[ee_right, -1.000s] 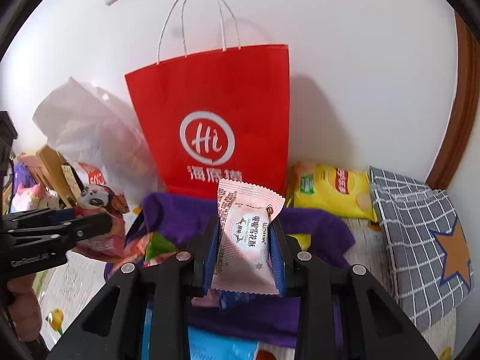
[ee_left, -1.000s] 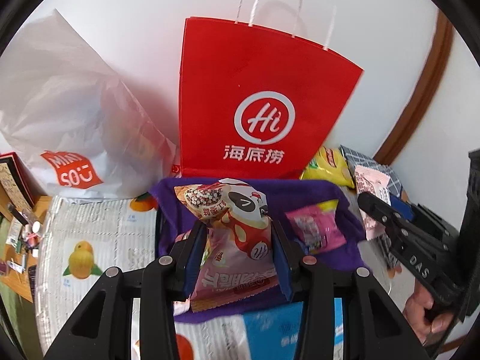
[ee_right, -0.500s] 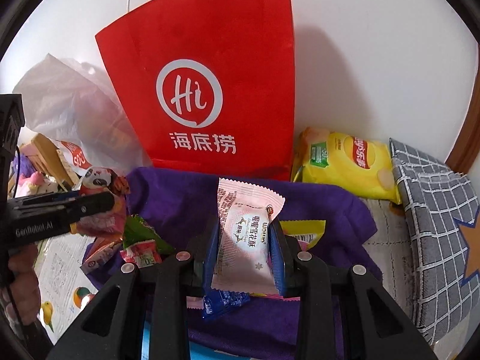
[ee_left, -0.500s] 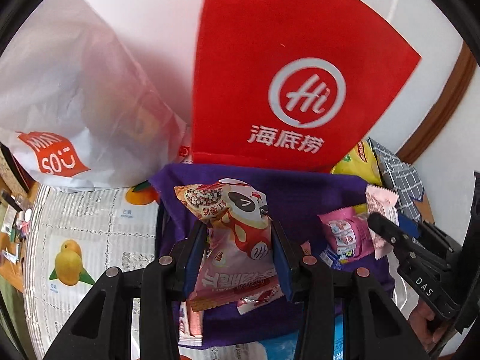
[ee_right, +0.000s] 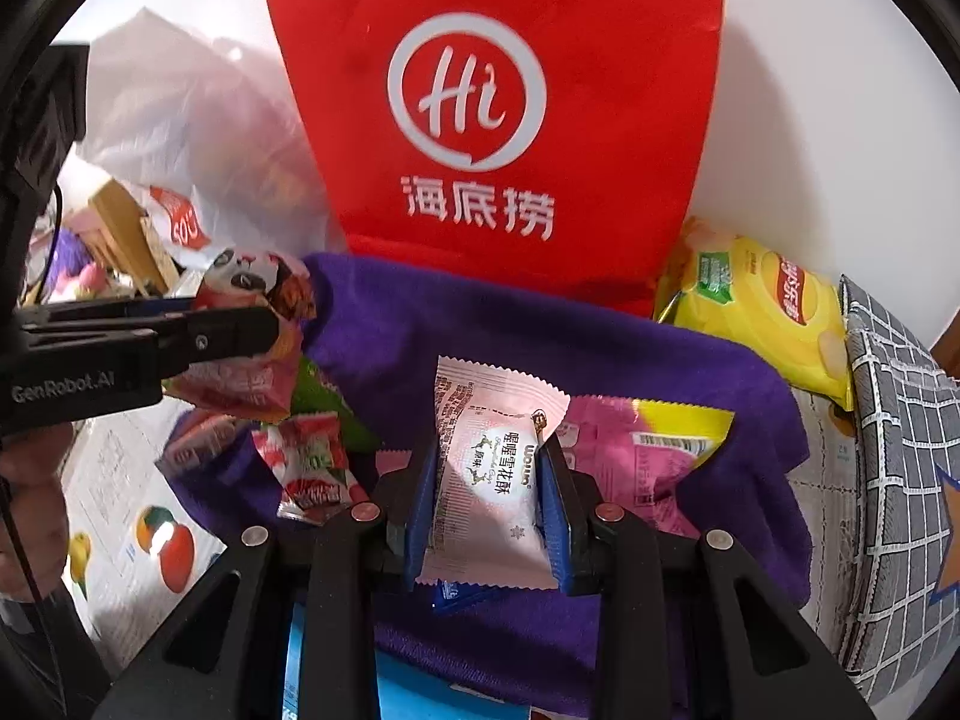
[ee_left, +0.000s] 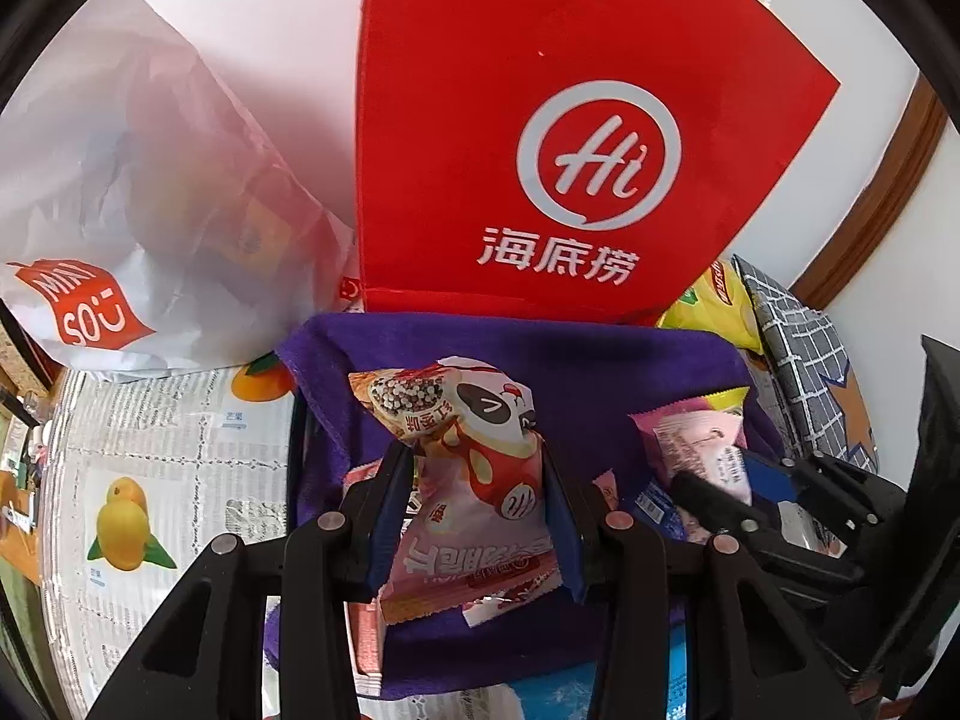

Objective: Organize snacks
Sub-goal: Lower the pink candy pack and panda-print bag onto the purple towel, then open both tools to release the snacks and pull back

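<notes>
My left gripper (ee_left: 477, 480) is shut on a panda-print snack bag (ee_left: 468, 450) and holds it over the left part of a purple cloth-lined tray (ee_left: 588, 354). It also shows in the right wrist view (ee_right: 240, 312). My right gripper (ee_right: 486, 480) is shut on a pale pink snack packet (ee_right: 486, 468) over the middle of the purple cloth (ee_right: 480, 330). That packet shows at the right of the left wrist view (ee_left: 702, 450). Several small wrapped snacks (ee_right: 312, 468) and a pink-yellow packet (ee_right: 636, 450) lie on the cloth.
A red paper bag (ee_left: 558, 150) stands against the wall right behind the tray. A white plastic bag (ee_left: 120, 210) sits to its left. A yellow chips bag (ee_right: 762, 312) and a grey checked pouch (ee_right: 900, 450) lie to the right. Fruit-print paper (ee_left: 150, 480) covers the table.
Both grippers have moved forward and down toward the purple cloth, each still holding its packet. The red bag now looms larger in both views.
</notes>
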The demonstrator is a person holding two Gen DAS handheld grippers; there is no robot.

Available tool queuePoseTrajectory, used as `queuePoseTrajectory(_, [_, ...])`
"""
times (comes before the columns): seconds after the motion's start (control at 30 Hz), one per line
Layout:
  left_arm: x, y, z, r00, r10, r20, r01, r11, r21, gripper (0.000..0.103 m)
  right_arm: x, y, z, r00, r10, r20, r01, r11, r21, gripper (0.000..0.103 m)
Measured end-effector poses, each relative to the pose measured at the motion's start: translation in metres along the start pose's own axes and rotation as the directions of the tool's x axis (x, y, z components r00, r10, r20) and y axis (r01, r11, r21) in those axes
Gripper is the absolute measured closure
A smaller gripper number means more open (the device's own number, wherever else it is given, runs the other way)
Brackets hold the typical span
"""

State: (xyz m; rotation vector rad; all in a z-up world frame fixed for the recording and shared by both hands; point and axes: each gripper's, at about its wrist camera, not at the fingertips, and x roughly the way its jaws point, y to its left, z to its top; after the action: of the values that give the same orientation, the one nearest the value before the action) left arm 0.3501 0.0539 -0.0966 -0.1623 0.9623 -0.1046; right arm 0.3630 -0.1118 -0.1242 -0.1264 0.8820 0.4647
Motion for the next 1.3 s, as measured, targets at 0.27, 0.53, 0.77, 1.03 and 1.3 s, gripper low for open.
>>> queuePoseTrajectory(0.27, [0.004, 0.000, -0.001, 1.000, 0.005, -0.012, -0.004, 1.000, 0.010, 0.061, 0.013, -0.004, -0.003, 0.998, -0.018, -0.063, 0.019, 1.000, 0.010, 0.069])
queuePoseTrajectory(0.53, [0.008, -0.002, -0.002, 0.999, 0.032, -0.024, -0.032, 0.999, 0.031, 0.061, 0.011, 0.005, -0.003, 0.997, -0.031, -0.064, 0.030, 0.999, -0.015, 0.065])
queuePoseTrajectory(0.77, [0.011, 0.000, -0.001, 0.998, 0.048, -0.042, -0.047, 0.999, 0.026, 0.060, -0.002, 0.009, 0.002, 0.999, -0.023, -0.029, 0.023, 1.000, -0.019, 0.055])
queuePoseTrajectory(1.03, [0.015, -0.006, -0.003, 0.997, 0.053, -0.057, -0.051, 0.997, 0.051, 0.055, -0.021, 0.007, 0.008, 0.999, -0.045, 0.022, 0.046, 0.999, -0.016, 0.048])
queuePoseTrajectory(1.3, [0.006, -0.008, 0.000, 0.999, 0.012, -0.047, -0.011, 1.000, 0.027, 0.040, -0.036, -0.003, 0.011, 0.996, -0.069, 0.063, 0.067, 0.997, 0.026, 0.048])
